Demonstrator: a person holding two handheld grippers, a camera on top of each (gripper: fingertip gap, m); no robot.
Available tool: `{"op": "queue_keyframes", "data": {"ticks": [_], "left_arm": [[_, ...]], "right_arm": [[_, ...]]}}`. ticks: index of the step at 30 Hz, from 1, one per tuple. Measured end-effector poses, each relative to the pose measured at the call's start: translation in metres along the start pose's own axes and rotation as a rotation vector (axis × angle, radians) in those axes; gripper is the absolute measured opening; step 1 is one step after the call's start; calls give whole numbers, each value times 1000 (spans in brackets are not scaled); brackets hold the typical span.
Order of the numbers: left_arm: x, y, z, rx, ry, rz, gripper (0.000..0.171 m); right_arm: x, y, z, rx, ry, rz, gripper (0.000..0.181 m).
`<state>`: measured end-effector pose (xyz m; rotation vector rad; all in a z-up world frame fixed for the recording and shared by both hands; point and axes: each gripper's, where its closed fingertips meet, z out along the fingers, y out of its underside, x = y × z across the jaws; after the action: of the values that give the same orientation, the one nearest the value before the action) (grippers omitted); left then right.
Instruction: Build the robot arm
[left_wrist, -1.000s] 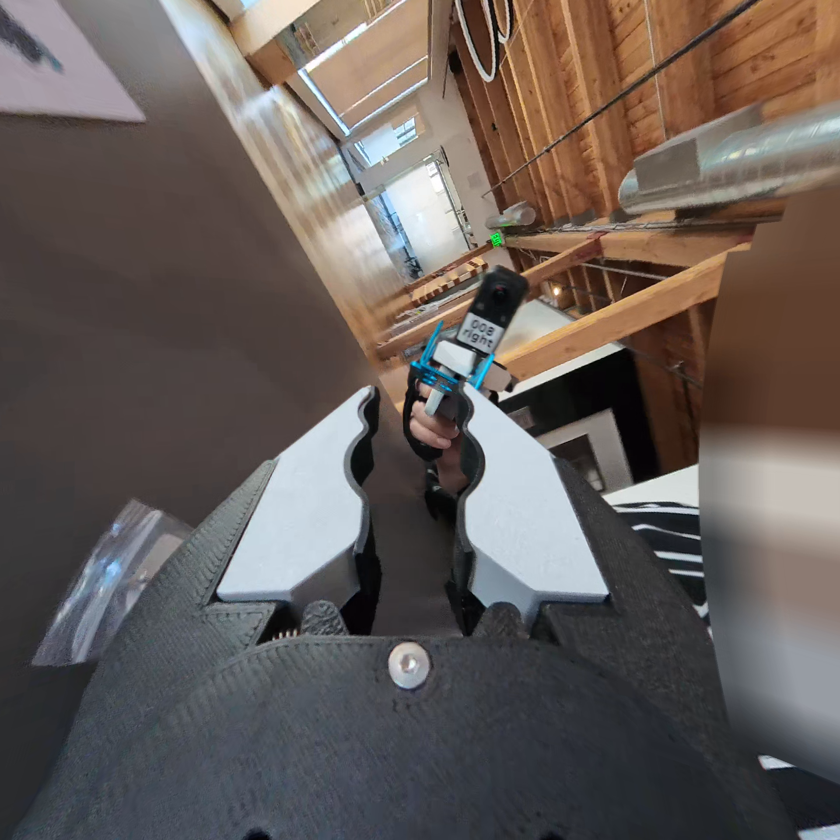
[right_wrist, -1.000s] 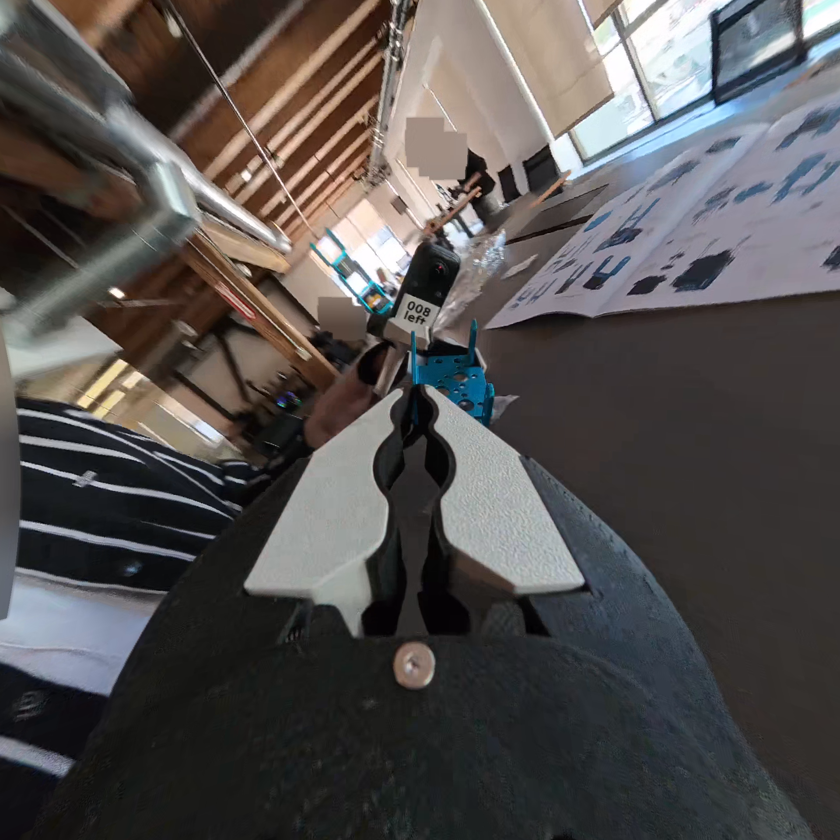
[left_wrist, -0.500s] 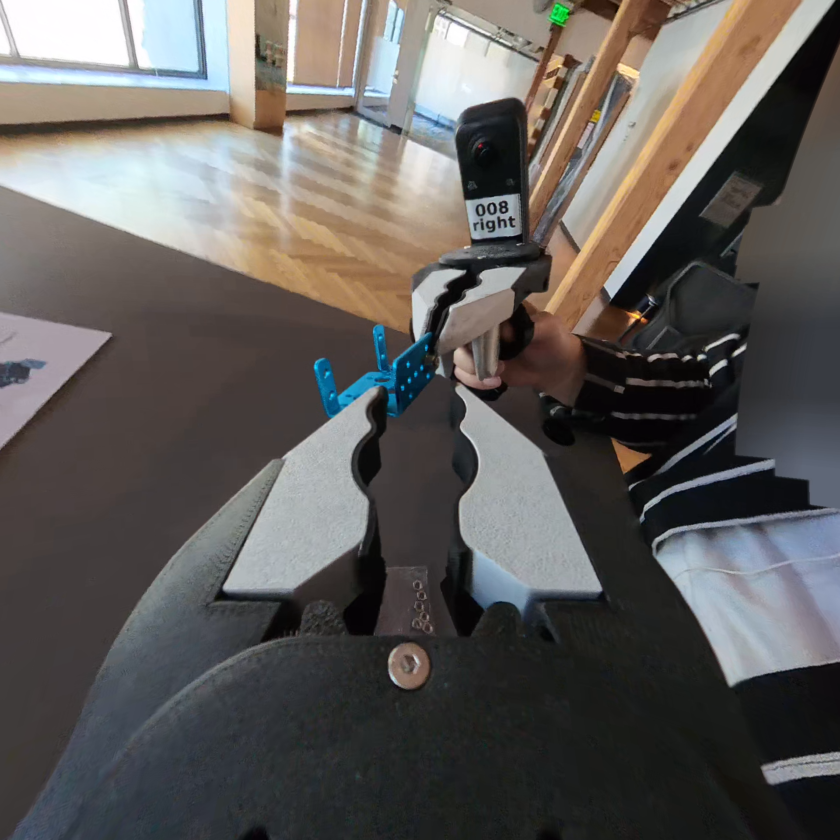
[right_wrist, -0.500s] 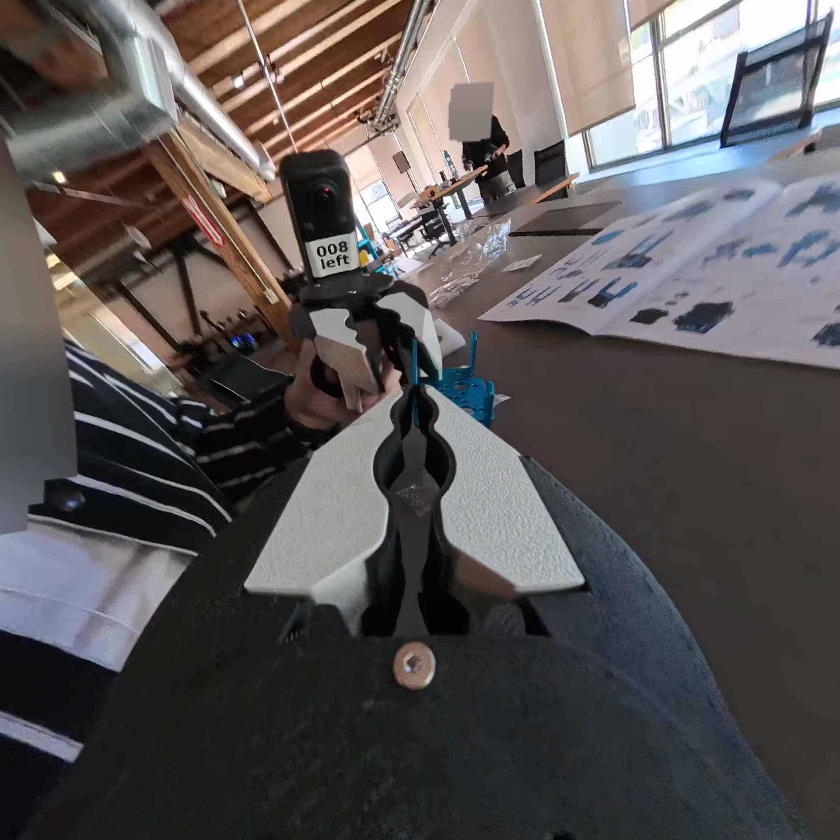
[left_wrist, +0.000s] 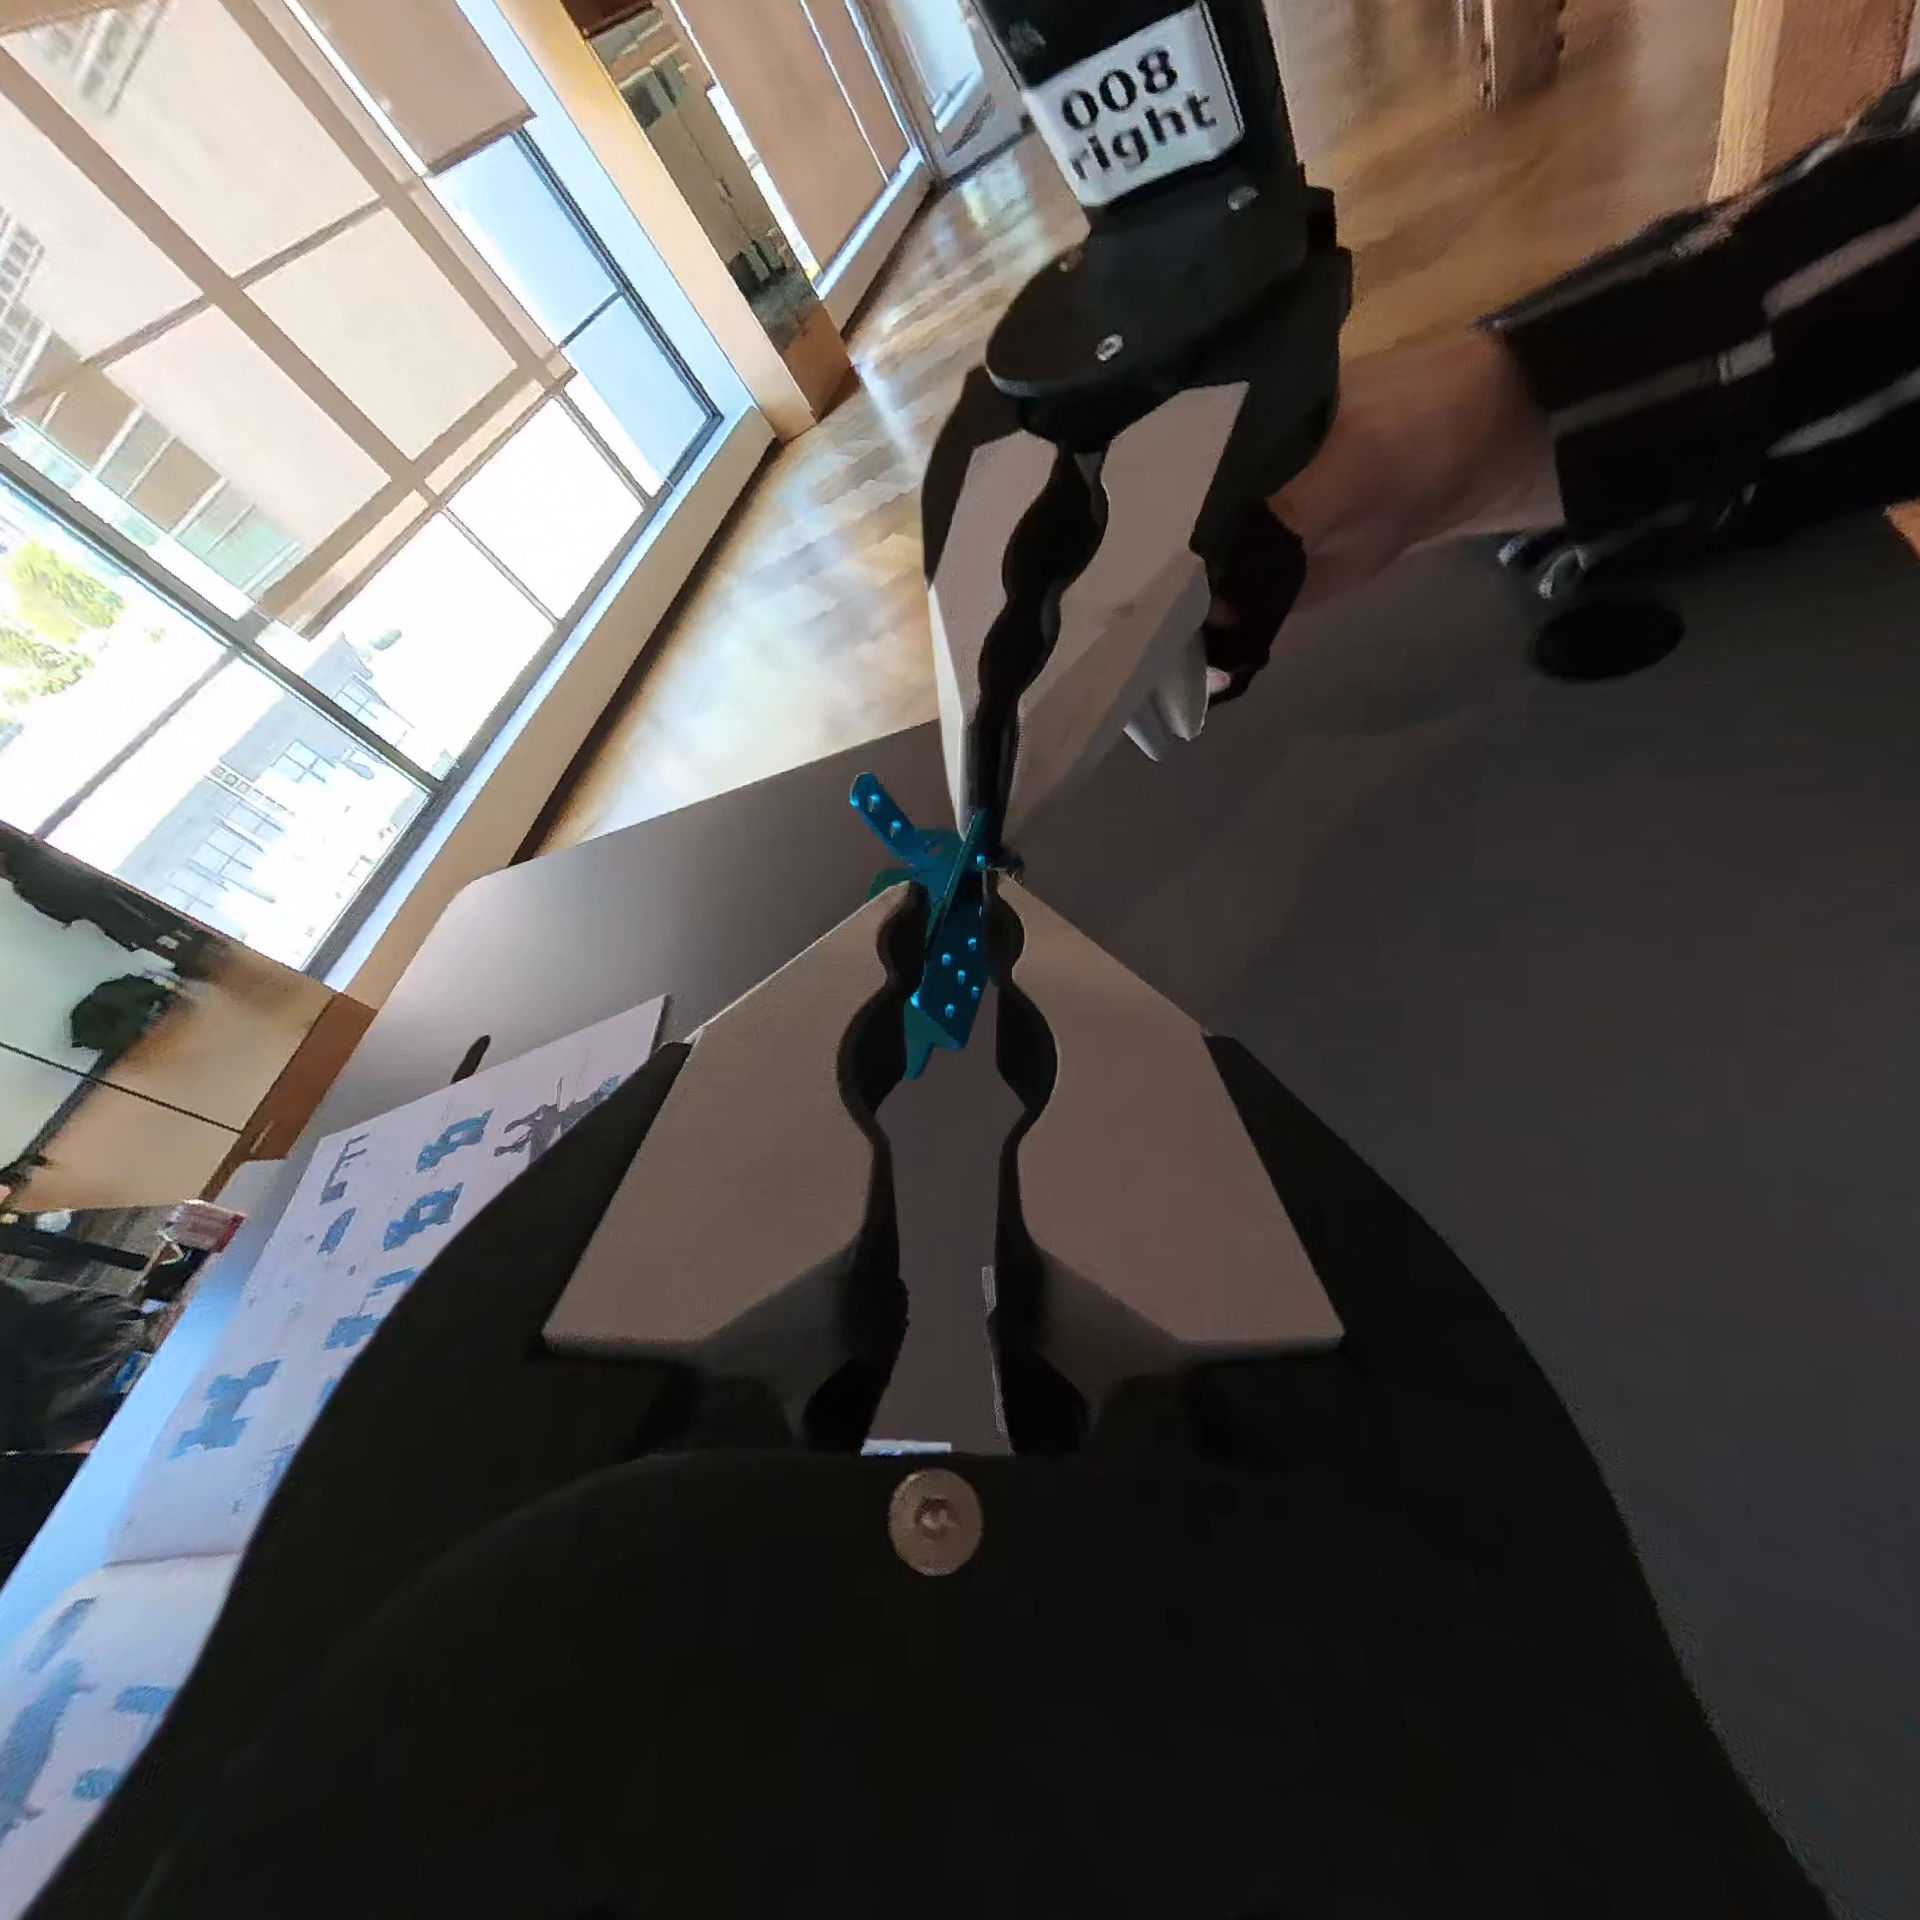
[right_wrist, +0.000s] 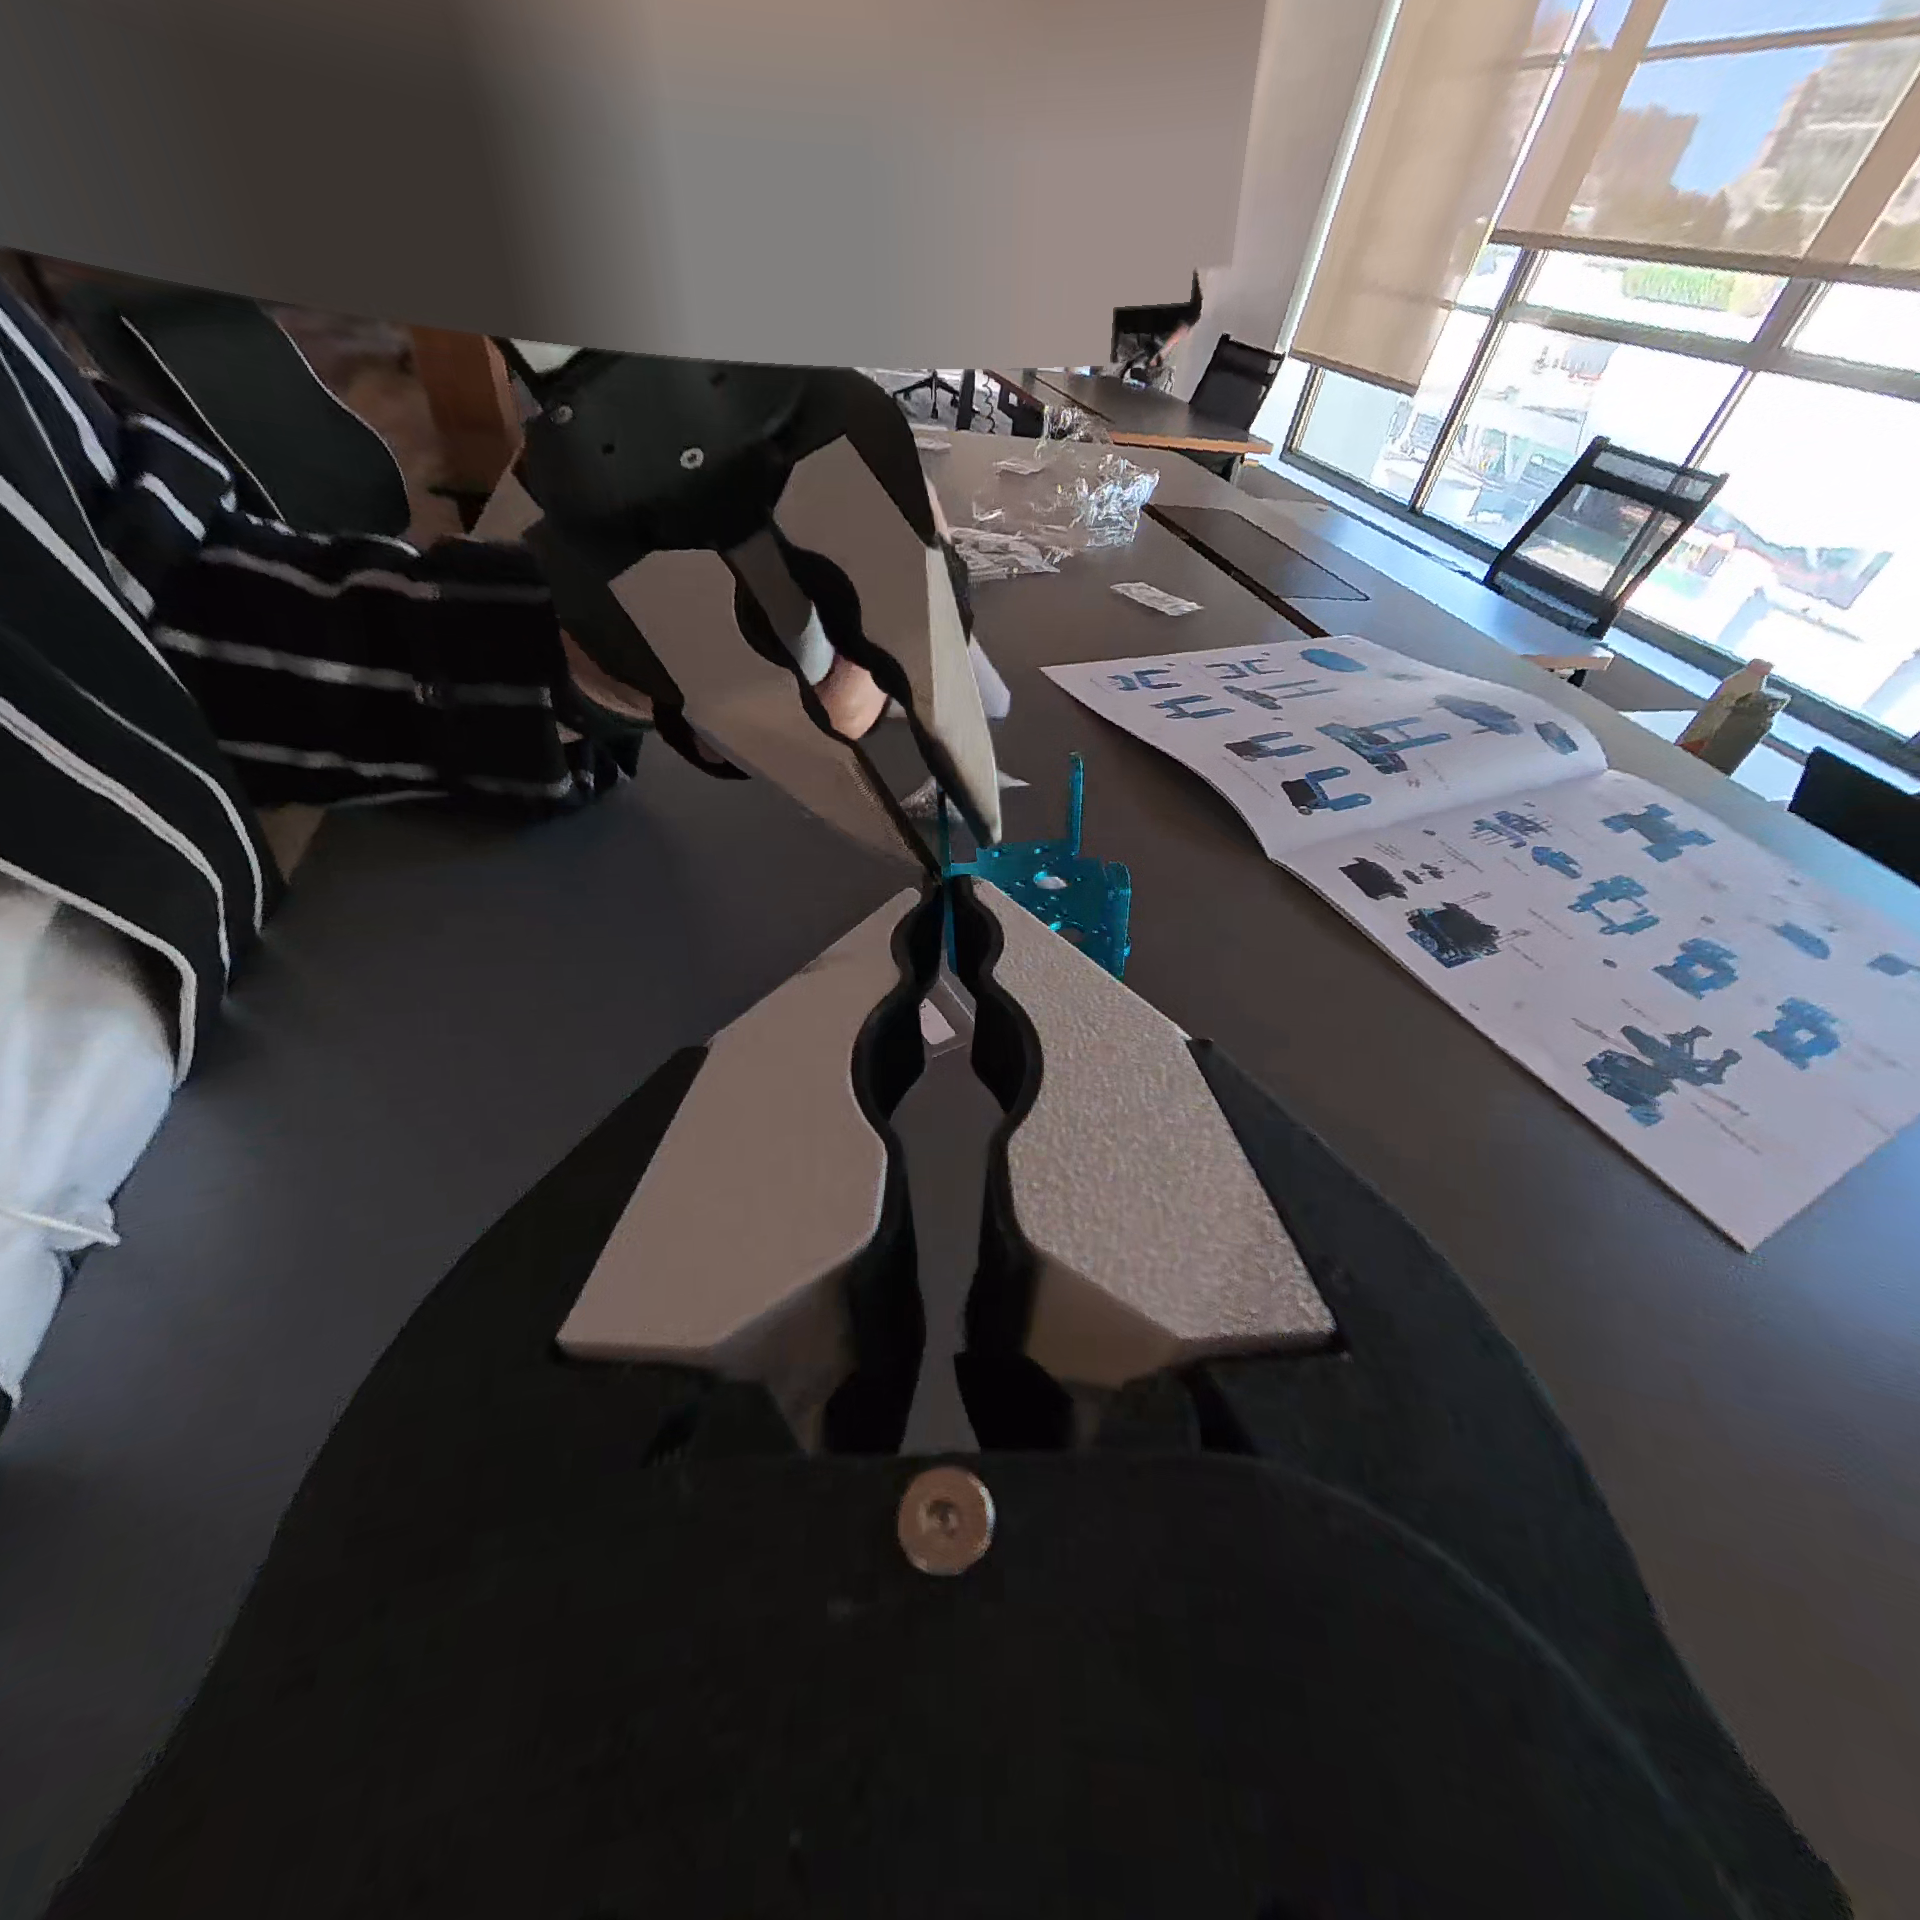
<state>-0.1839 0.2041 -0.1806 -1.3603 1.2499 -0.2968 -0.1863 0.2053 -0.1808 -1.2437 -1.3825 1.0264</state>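
A blue perforated metal bracket (left_wrist: 951, 977) is held just above the dark table (left_wrist: 1558, 1039). My right gripper (right_wrist: 940, 899) is shut on a thin upright edge of the bracket (right_wrist: 1049, 883). In the left wrist view it reaches in from above (left_wrist: 982, 831). My left gripper (left_wrist: 953, 914) meets it tip to tip. Its jaws stand a little apart, with a holed flap of the bracket between them. In the right wrist view the left gripper (right_wrist: 961, 852) comes down from the upper left, its tips on either side of the bracket's tab.
An open booklet (right_wrist: 1507, 883) with blue pictures lies to the right, also in the left wrist view (left_wrist: 364, 1247). Clear plastic bags (right_wrist: 1060, 499) and a small white packet (right_wrist: 1153, 597) lie farther back. A striped sleeve (right_wrist: 343, 665) is at the left. Chairs (right_wrist: 1600, 540) stand by the windows. My two grippers' fingertips are within a few centimetres of each other.
Both views have swung round. My left gripper has closed in on the bracket and its jaws have narrowed around the flap. My right gripper has kept hold of the bracket.
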Motion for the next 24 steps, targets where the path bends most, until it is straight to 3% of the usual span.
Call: {"op": "queue_keyframes", "data": {"ticks": [6,10,24], "left_arm": [[7,1,-1,-5,76,-55,24],[10,7,3,-47,21,72,16],[14,26,11,-177,-43,285,6]], "right_arm": [[-3,6,2,-48,30,-112,1],[-3,8,4,-61,41,-133,1],[-2,19,7,-125,73,-224,2]]}}
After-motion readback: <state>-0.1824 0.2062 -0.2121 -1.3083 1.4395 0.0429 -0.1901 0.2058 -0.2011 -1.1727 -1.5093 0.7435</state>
